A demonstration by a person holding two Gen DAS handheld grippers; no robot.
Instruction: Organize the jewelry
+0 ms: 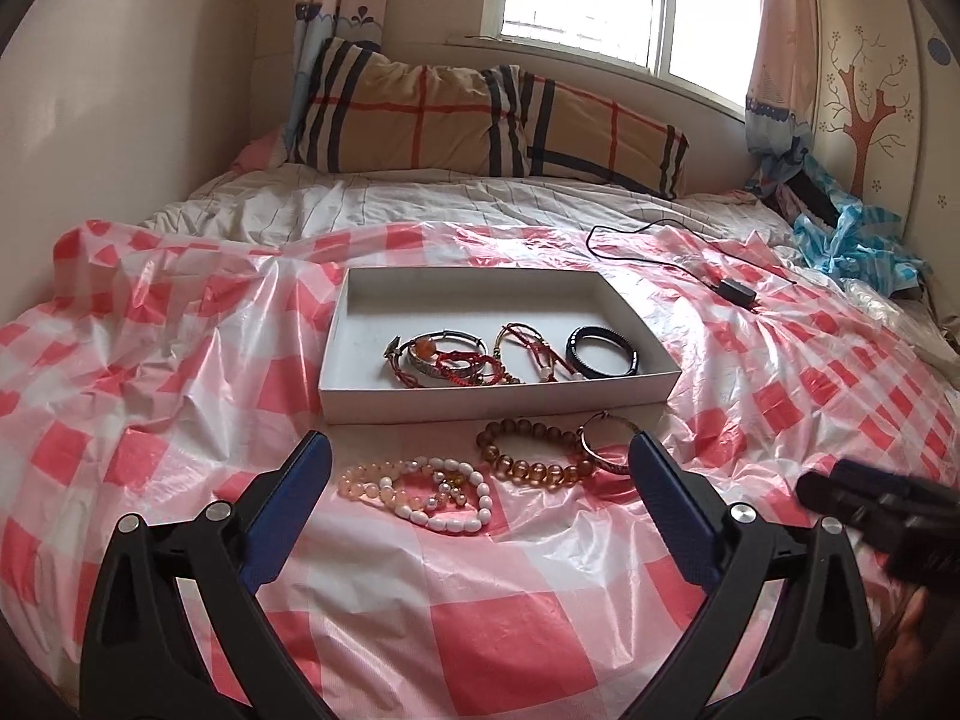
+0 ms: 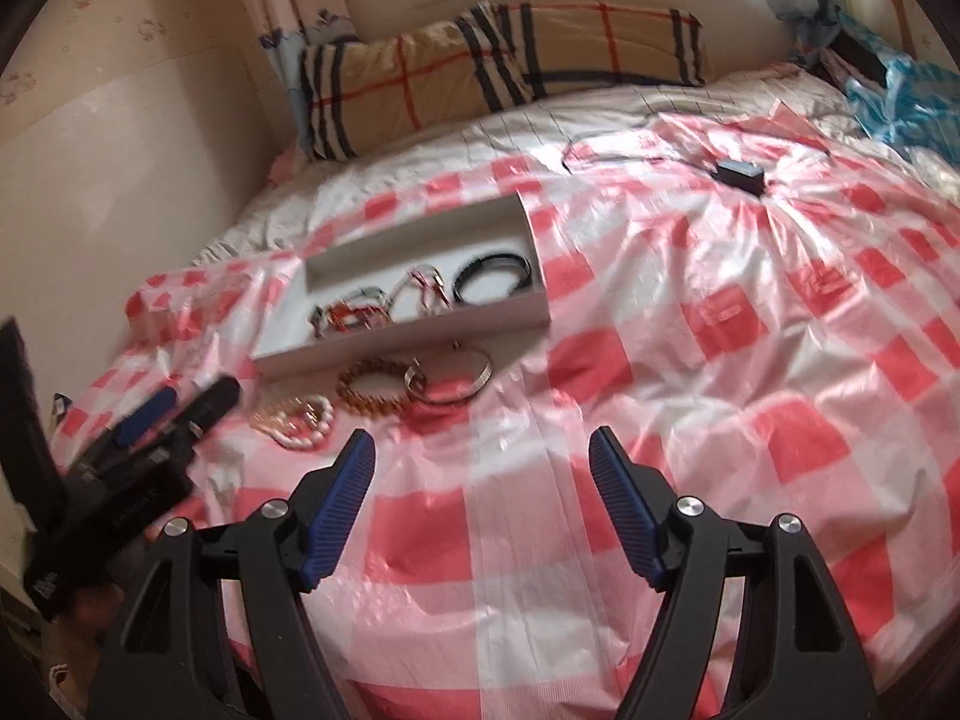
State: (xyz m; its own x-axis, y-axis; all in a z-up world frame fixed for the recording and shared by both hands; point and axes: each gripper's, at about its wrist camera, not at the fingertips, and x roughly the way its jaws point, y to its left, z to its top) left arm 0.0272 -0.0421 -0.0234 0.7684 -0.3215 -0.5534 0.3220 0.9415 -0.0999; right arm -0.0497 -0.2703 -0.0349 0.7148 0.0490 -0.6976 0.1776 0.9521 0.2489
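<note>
A white shallow box [image 1: 480,397] lies on the bed and holds a black bangle [image 1: 602,350], red cord bracelets [image 1: 528,354] and a silver bangle [image 1: 444,360]. In front of it on the sheet lie a pink-and-white bead bracelet [image 1: 420,495], a brown bead bracelet [image 1: 531,450] and a metal bangle [image 1: 606,441]. My left gripper [image 1: 480,450] is open and empty just short of these. My right gripper [image 2: 482,443] is open and empty, to the right of the bracelets [image 2: 372,387] and box [image 2: 408,333].
A red-and-white checked plastic sheet [image 1: 540,600] covers the bed. A black charger with cable [image 1: 735,291] lies beyond the box on the right. A plaid pillow [image 1: 480,120] is at the head. A wall runs along the left; blue cloth [image 1: 852,240] is far right.
</note>
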